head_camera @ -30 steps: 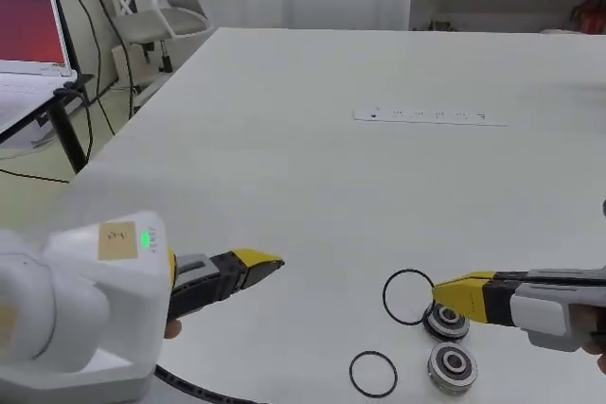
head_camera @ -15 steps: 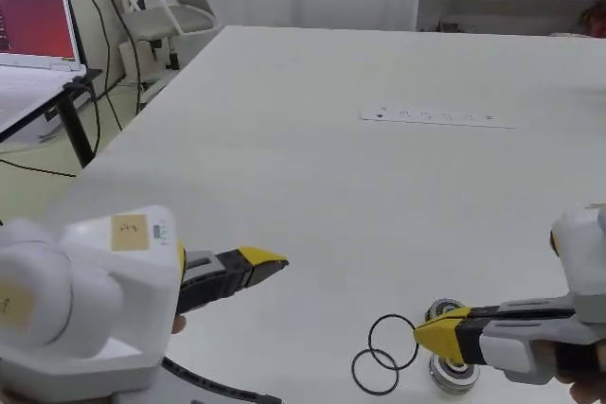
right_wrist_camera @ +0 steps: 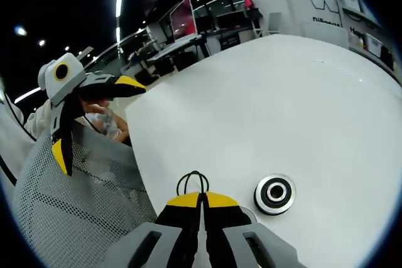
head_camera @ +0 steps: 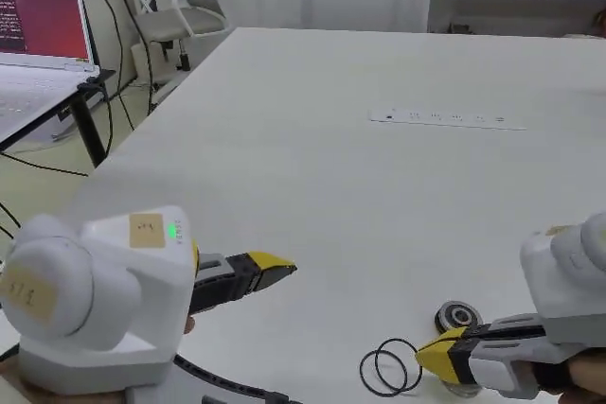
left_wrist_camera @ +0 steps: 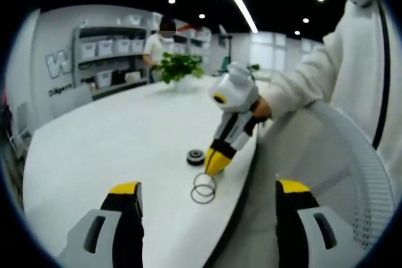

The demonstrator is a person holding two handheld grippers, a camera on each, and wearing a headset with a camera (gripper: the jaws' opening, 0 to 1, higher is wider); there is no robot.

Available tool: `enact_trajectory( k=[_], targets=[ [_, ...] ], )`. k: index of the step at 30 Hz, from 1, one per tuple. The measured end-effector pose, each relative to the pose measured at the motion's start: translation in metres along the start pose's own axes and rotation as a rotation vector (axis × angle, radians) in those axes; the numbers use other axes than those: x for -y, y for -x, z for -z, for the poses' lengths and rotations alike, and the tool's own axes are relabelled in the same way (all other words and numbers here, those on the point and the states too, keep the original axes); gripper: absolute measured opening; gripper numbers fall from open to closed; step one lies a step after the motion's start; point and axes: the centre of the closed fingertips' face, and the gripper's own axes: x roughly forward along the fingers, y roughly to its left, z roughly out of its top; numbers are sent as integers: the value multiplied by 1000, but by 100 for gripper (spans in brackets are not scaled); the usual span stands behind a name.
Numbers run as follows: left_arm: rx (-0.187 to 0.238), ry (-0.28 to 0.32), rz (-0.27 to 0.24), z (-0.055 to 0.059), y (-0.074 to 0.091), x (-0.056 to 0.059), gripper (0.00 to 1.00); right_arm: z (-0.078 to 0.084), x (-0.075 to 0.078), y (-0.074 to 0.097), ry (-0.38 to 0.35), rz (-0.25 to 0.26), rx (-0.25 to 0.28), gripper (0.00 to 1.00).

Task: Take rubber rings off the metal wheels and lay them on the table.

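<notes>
Within the last second the right gripper (head_camera: 431, 355) has carried a rubber ring (head_camera: 405, 363) away from the metal wheel (head_camera: 458, 316) and down toward the near edge of the table (head_camera: 379, 186). That ring now overlaps the other ring (head_camera: 377, 373), which a second ago lay on its own. The right fingers are pressed together, and in the right gripper view the ring's rim comes out of the seam at their tips, so they look to be pinching it. The wheel stands just behind the right gripper, a little farther from the near edge. The left gripper (head_camera: 275, 265) hovers over the near left part of the table, well apart from the rings, its fingers spread wide and holding nothing. With two rings off, the job seems almost done, and only letting go of this one appears left. Both rings rest straight on the table top, not in any tray or box
</notes>
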Motion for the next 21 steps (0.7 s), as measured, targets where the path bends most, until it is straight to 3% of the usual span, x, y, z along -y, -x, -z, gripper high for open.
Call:
enact_trajectory(
  k=[21],
  targets=[
    [-23, 16, 2, 5, 0, -1, 85, 0, 6, -2, 23, 10, -4, 1]
  ],
)
